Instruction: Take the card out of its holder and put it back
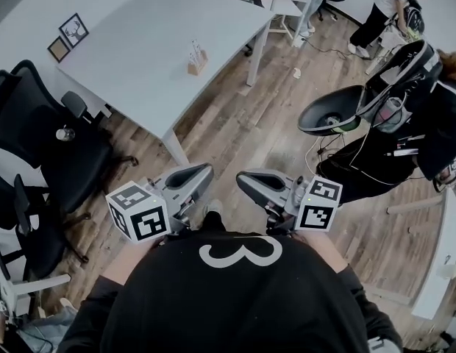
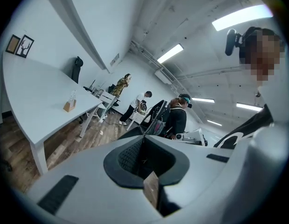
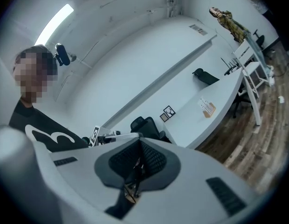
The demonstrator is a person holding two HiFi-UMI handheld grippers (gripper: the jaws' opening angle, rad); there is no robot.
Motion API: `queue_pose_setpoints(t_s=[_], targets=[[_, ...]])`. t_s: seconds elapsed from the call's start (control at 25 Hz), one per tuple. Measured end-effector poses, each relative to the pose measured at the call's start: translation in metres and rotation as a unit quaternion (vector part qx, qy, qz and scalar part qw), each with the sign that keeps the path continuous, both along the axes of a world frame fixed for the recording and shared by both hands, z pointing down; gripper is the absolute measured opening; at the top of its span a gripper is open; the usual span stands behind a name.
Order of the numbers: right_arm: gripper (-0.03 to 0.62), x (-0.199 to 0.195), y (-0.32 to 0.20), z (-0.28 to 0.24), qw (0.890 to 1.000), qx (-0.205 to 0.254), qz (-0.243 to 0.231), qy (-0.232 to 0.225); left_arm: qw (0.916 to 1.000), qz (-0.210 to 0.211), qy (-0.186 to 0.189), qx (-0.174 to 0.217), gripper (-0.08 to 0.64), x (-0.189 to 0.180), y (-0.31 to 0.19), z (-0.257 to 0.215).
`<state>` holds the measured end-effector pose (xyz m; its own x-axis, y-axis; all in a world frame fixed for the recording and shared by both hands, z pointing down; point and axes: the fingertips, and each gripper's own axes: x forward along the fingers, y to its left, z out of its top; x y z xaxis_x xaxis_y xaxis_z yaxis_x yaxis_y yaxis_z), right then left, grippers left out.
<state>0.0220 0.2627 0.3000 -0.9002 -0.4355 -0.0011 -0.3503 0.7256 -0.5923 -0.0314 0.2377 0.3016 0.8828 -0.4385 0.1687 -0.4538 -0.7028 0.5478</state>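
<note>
A small wooden holder with a white card (image 1: 196, 57) standing in it sits on the white table (image 1: 140, 50), well ahead of me. The same holder (image 2: 69, 105) shows far off in the left gripper view, and the holder (image 3: 208, 108) also appears in the right gripper view. I hold both grippers close to my chest, over the wood floor and away from the table. The left gripper (image 1: 201, 175) is shut, its dark pads (image 2: 135, 157) together with nothing between them. The right gripper (image 1: 248, 182) looks shut too, its pads (image 3: 151, 160) meeting and holding nothing.
Black office chairs (image 1: 44, 145) stand at the left by the table. Two small picture frames (image 1: 67, 37) lie at the table's far left. A person in black (image 1: 404, 145) with equipment stands at the right, another person (image 1: 386, 9) farther back, and a white chair (image 1: 290, 2) behind the table.
</note>
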Motion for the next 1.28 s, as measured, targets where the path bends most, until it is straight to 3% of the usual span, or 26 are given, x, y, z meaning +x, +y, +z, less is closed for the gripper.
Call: queue_pose_setpoints(t_s=[0.56,0.88,1.28], targets=[[0.011,-0.015,-0.213,-0.006,1.0,-0.008,0.022,0.017,1.0,-0.002,-0.009,-0.003,0.015,-0.032,-0.219,0.011],[0.011,-0.02,-0.241,-0.004,0.999,-0.015,0.018,0.021,0.9997,-0.024,-0.009,0.003,0.015,-0.046,-0.256,0.01],[0.011,-0.024,-0.294,0.012,0.999,-0.027,-0.03,0.016,0.9975,-0.061,-0.035,-0.005,0.015,-0.041,-0.309,0.026]])
